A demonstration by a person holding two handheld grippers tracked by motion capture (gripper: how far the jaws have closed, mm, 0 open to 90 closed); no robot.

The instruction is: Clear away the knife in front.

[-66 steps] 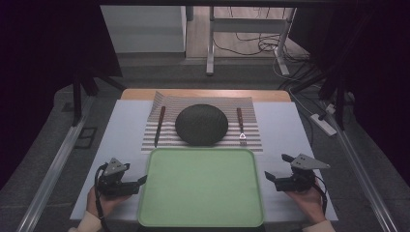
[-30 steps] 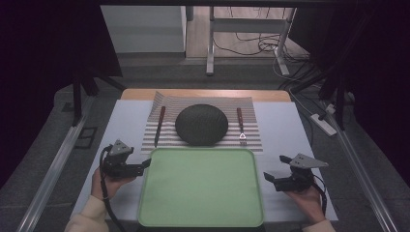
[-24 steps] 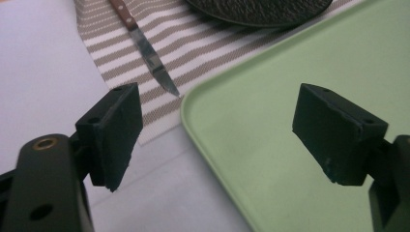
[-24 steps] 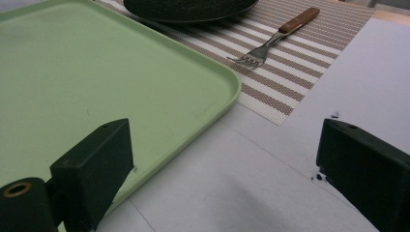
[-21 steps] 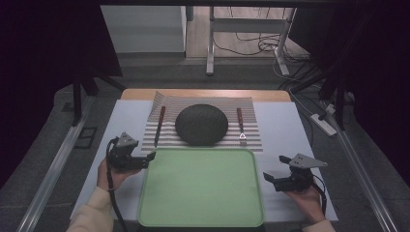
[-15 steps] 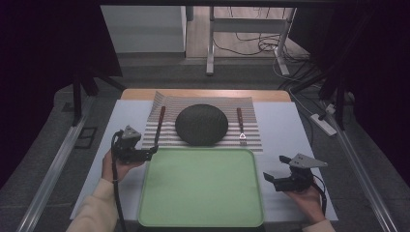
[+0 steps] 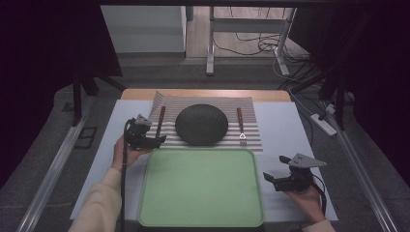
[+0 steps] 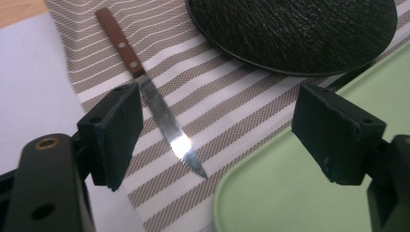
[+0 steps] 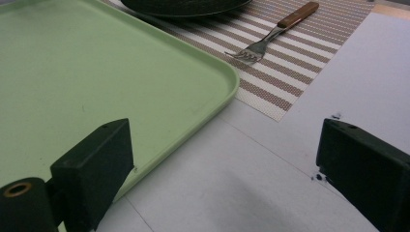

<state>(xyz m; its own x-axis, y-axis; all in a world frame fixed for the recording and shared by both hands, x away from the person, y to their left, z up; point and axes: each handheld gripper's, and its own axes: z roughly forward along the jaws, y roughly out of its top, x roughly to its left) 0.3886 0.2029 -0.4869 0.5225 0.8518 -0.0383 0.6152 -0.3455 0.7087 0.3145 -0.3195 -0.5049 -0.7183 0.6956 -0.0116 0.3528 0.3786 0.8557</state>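
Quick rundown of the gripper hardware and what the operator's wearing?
Both the left gripper and the right gripper are black with blocky rectangular jaws. A grey three-cornered plate tops the right one. A black cable trails from the left. A cream sleeve covers the left forearm.

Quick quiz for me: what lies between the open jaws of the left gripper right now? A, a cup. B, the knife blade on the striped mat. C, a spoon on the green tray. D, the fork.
B: in the left gripper view the left gripper has its jaws wide apart over the knife, whose steel blade lies flat on the striped placemat beside the dark plate.
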